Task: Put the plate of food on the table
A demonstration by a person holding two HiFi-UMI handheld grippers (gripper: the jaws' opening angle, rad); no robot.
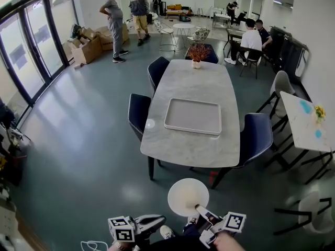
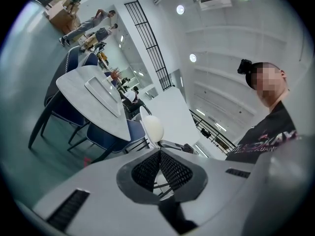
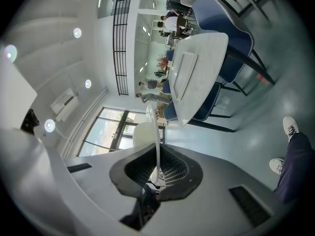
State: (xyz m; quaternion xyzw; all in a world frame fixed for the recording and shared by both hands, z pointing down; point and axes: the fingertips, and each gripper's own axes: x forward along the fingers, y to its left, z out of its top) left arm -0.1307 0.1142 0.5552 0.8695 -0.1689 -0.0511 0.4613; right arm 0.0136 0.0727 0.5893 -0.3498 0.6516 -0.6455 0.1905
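Observation:
A white round plate [image 1: 188, 196] hangs over the floor short of the near end of the marble table [image 1: 194, 82]. My right gripper [image 1: 200, 210] is shut on its near rim. The right gripper view shows the plate [image 3: 153, 127] edge-on, running between the closed jaws of that gripper [image 3: 158, 155], with a pale rounded lump [image 3: 141, 134] against its left face. My left gripper [image 1: 158, 220] is held low, left of the plate and apart from it. Its jaws meet at the tips [image 2: 160, 153] with nothing between them. The plate [image 2: 153, 129] shows beyond them.
A grey rectangular tray [image 1: 192, 116] lies in the middle of the table, and a potted plant [image 1: 197, 53] stands at its far end. Blue chairs [image 1: 139, 112] [image 1: 256, 134] flank the table. People stand and sit at the back of the room. A second table [image 1: 302, 120] is at the right.

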